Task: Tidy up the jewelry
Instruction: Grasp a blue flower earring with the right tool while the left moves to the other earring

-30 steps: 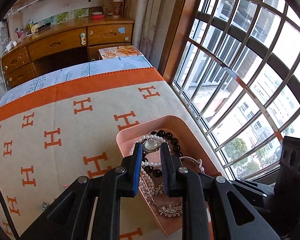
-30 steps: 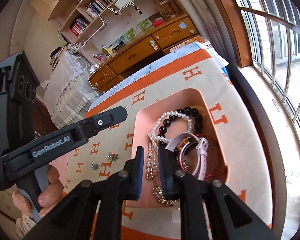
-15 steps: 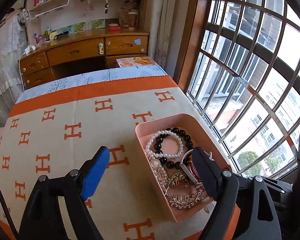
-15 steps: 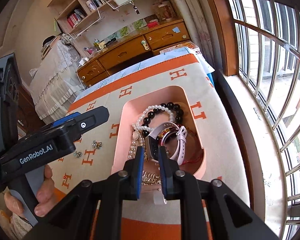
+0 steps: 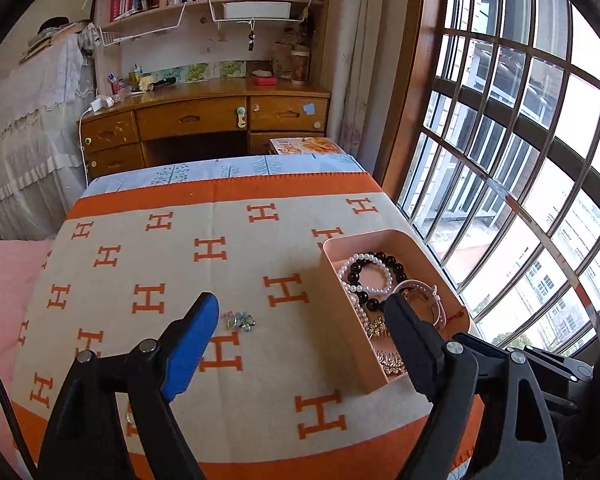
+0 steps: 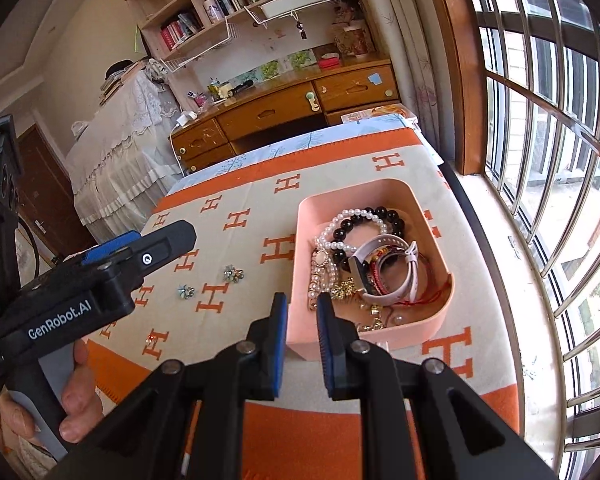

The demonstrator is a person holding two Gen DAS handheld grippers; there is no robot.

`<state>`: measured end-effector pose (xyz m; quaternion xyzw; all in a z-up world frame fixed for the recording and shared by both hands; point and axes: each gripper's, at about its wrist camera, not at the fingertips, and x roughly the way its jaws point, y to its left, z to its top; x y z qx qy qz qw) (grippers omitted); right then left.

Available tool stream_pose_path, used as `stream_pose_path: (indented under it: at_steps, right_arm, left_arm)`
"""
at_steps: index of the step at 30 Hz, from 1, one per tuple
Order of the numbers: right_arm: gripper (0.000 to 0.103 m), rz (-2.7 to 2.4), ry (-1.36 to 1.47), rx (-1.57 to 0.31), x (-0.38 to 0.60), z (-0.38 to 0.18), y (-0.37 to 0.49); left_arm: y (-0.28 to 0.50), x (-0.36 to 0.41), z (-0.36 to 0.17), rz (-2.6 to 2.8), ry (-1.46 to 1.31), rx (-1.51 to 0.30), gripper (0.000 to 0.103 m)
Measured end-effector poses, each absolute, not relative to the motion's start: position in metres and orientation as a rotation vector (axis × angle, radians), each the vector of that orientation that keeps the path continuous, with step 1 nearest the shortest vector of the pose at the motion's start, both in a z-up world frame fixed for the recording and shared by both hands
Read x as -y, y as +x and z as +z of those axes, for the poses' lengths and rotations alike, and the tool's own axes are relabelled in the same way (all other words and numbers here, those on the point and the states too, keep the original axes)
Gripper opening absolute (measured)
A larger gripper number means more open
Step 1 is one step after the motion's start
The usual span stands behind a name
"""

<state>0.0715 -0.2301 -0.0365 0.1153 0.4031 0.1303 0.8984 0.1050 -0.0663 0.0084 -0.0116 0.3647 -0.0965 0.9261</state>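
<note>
- Black and blue-padded, the left hand-held gripper (image 5: 300, 320) is hanging with its jaws spread wide, having opened within the last second, and nothing is sitting between them.
- Narrowly parted and gripping nothing, the right hand-held gripper (image 6: 302, 308) is hovering just over the near left corner of the pink tray (image 6: 440, 216).
- Lying loose on the blanket (image 5: 140, 240), 2 small flower-shaped pieces (image 6: 233, 273) are sitting apart from each other, well left of the tray; 1 of them is showing just beyond the left gripper's blue pad in the left wrist view.
- Piled inside the tray are a pearl bracelet (image 5: 366, 276), a black bead bracelet (image 6: 384, 216), a white watch (image 6: 404, 258) and gold-toned pieces, all overlapping.
- Judging from this, the loose pieces are what is remaining to be gathered.
- Risks ahead: the pieces are tiny and lying flat on soft cloth, so closing pads are likely to pinch blanket along with them, or flick 1 away.
- Reaching into the tray is risking a snag, since tangled strands could lift together.
- A hand (image 6: 72, 392) is holding the left gripper's handle close to the right gripper, so crossing paths could be causing a bump.
</note>
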Motion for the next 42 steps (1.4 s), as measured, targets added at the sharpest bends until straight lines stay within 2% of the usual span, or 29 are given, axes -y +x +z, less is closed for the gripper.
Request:
stream_pose_path:
  at_steps: [8, 19, 33, 39, 42]
  right_arm:
    - [0.015, 0.304, 0.202, -0.817, 0.199, -0.027, 0.058]
    - [0.015, 0.337, 0.16, -0.827, 0.162, -0.027, 0.063]
    - [0.015, 0.408, 0.182, -1.033, 0.125, -0.047, 0.154]
    - [0.015, 0.42, 0.137, -1.1, 0.109, -0.074, 0.179]
    - [0.022, 0.429, 0.085, -1.115, 0.1, -0.088, 0.181]
  left_arm:
    - [0.078, 0.037, 0.013, -0.141, -0.01, -0.73, 0.088]
    - [0.069, -0.014, 0.001, -0.045, 0.002, -0.754, 0.088]
    - [0.096, -0.121, -0.026, -0.005, -0.063, -0.869, 0.088]
    - [0.106, -0.134, -0.049, -0.037, -0.074, -0.914, 0.088]
    - [0.112, -0.125, -0.059, -0.08, -0.052, -0.934, 0.088]
